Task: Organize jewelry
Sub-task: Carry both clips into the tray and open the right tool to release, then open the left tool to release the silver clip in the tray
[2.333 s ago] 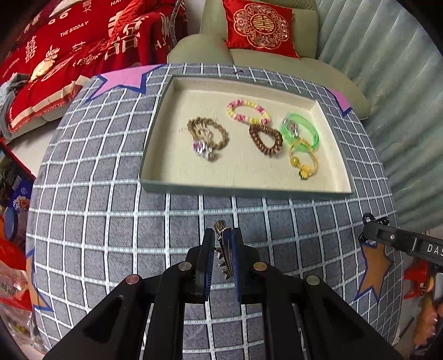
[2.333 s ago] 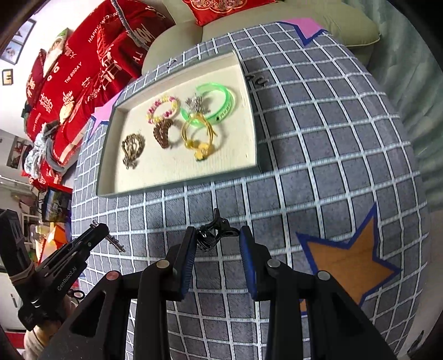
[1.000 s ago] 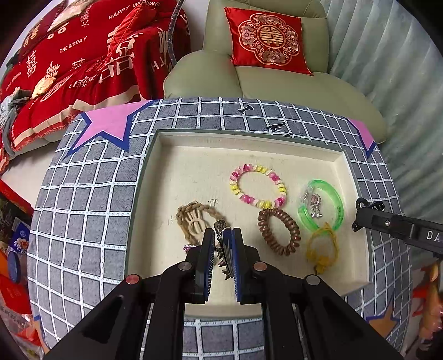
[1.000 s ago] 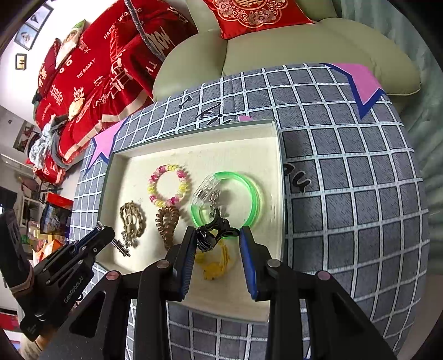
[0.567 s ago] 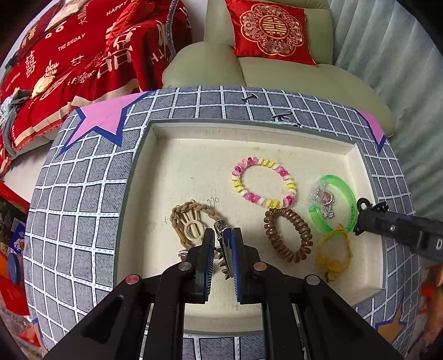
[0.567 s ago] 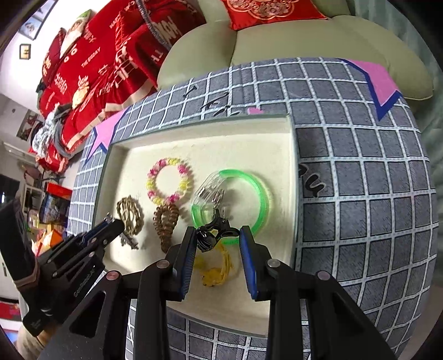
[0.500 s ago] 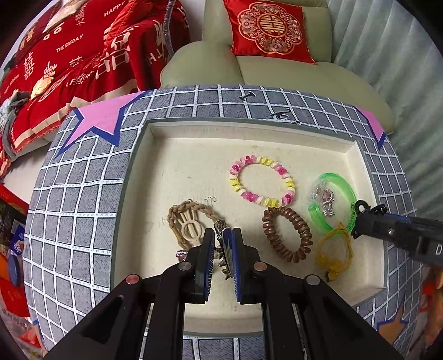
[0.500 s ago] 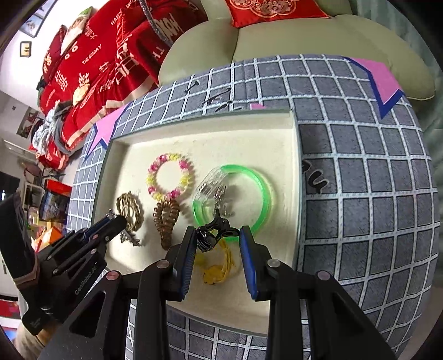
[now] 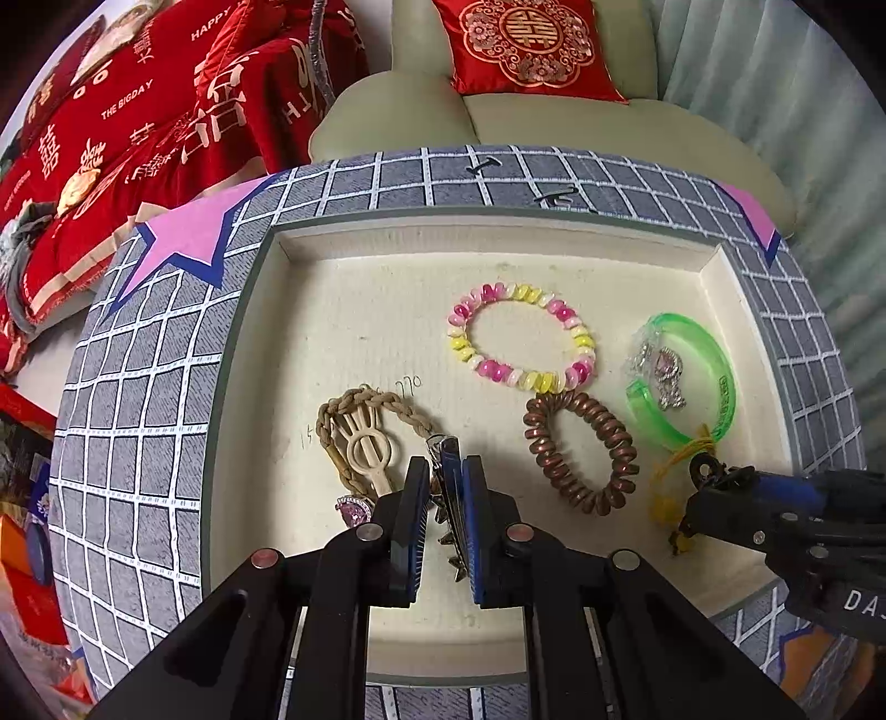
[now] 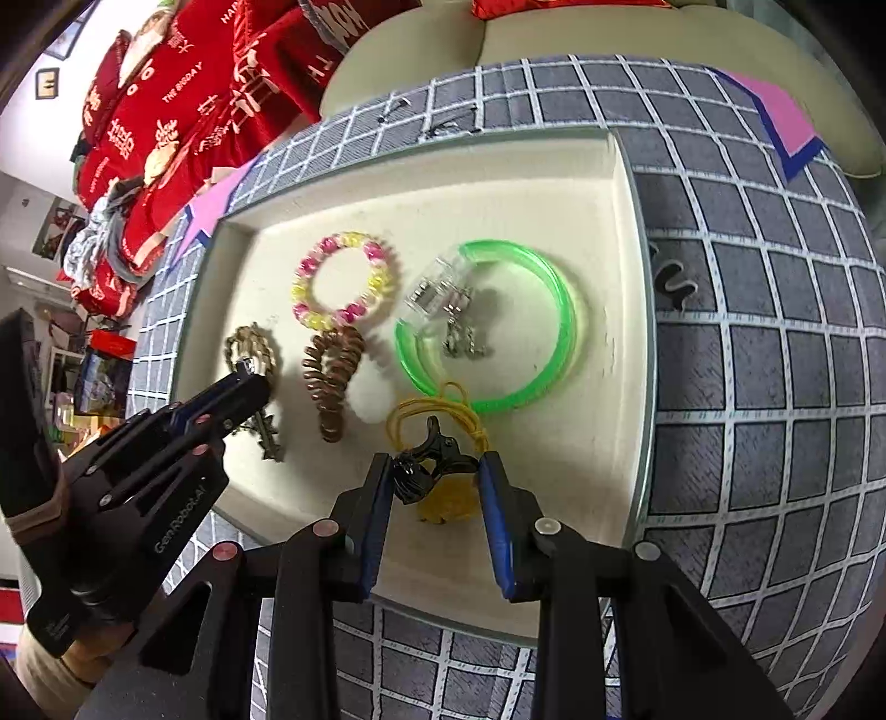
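A cream-lined tray (image 9: 387, 288) (image 10: 626, 288) lies on the grey grid cloth. In it are a pink-and-yellow bead bracelet (image 9: 520, 338) (image 10: 343, 277), a brown coil hair tie (image 9: 581, 448) (image 10: 332, 376), a green bangle (image 9: 714, 376) (image 10: 554, 343) around a silver trinket (image 9: 662, 371), a yellow cord bracelet (image 10: 443, 415) and a braided tan bracelet (image 9: 365, 421). My left gripper (image 9: 443, 471) (image 10: 255, 387) is shut on a spiked metal hair clip (image 9: 446, 498) above the tray's near left. My right gripper (image 10: 434, 476) (image 9: 703, 487) is shut on a small black claw clip (image 10: 429, 454) over the yellow cord bracelet.
A pale green armchair (image 9: 531, 127) with a red cushion (image 9: 526, 44) stands behind the table. Red bedding (image 9: 138, 122) lies at the back left. Pink star patches (image 9: 188, 232) (image 10: 786, 116) mark the cloth's corners. Boxes and clutter sit on the floor at left (image 9: 27, 531).
Both grippers have sunk toward the tray, each still holding its clip. The tray and its jewelry look larger and nearer; the right gripper has come in over the yellow cord bracelet.
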Tool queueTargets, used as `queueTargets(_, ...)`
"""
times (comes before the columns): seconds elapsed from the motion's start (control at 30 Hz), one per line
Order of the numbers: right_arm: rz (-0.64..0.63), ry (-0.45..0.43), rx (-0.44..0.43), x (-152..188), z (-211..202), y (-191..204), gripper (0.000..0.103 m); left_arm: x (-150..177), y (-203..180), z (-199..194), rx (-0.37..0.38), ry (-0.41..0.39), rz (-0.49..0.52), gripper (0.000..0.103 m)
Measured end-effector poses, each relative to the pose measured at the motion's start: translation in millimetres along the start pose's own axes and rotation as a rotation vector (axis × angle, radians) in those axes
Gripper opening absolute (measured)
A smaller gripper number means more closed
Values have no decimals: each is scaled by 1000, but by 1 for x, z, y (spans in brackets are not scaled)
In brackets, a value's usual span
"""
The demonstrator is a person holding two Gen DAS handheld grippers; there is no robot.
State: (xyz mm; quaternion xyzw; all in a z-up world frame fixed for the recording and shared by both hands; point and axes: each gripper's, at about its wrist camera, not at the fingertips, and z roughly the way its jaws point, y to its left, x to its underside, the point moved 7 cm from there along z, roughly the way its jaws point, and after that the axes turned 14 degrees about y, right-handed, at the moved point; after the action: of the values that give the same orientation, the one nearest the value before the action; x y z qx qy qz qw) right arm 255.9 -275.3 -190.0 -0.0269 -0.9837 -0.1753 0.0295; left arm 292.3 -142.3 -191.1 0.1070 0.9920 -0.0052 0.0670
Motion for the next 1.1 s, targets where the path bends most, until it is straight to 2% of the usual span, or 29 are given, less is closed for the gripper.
queueTargets(0.3,3,8,8,0,5,0,36,4,0,3,-13,12,-1,22)
queueTargets(0.37,1,9,-2,1,6,2,41,4,0,3,-16,15,-4,22)
queueTargets(0.47,5,12,1,2,8,3,58,6,1,2,-16,19,-11,22)
queueTargets(0.63,8,10,-25,8,7,4,58,10,3,-4,-13,0,-11,22)
queueTargets(0.83,46,-20,-83,12,-5,0,67,13,7,-11,-11,-13,-18,22)
queueTargets(1.1,67,-62,-88,17,-20,3,70,15,10,-21,-16,-26,-21,22)
